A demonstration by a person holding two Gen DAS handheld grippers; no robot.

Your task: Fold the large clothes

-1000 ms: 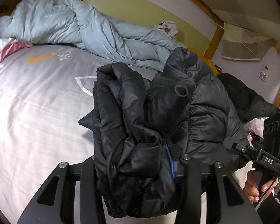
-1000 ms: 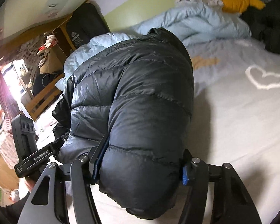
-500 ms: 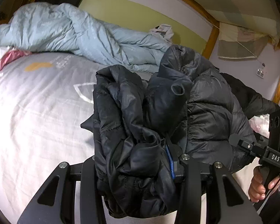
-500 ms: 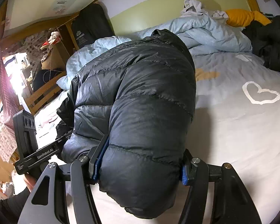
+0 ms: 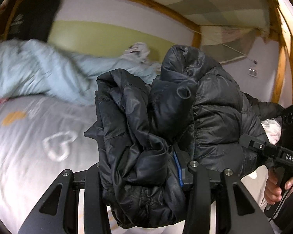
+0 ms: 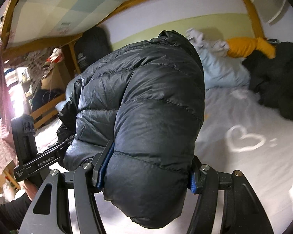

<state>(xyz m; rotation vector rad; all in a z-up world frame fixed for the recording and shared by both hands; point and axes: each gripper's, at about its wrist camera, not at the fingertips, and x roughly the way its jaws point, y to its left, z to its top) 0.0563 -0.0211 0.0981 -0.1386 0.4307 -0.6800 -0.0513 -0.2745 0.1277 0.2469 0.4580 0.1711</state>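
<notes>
A black quilted puffer jacket [image 5: 214, 113] hangs bunched between both grippers, held up above the bed. My left gripper [image 5: 140, 173] is shut on a crumpled thick fold of it. My right gripper [image 6: 146, 175] is shut on a puffy quilted part of the same jacket [image 6: 142, 97]. The right gripper also shows in the left wrist view [image 5: 271, 152] at the right, in a hand. The left gripper shows in the right wrist view [image 6: 41, 159] at the left. The jacket hides most of each gripper's fingers.
A pale grey bed sheet [image 5: 29, 156] with heart prints [image 6: 244, 138] lies below. A light blue duvet [image 5: 39, 74] is heaped at the back by the green wall. Dark clothes [image 6: 277, 81] and a yellow garment [image 6: 248, 46] lie at the far right. Wooden bunk frame [image 5: 281, 62] overhead.
Both grippers have lifted and tilted upward with the jacket, so more wall and bunk frame show. The grip on the jacket is unchanged.
</notes>
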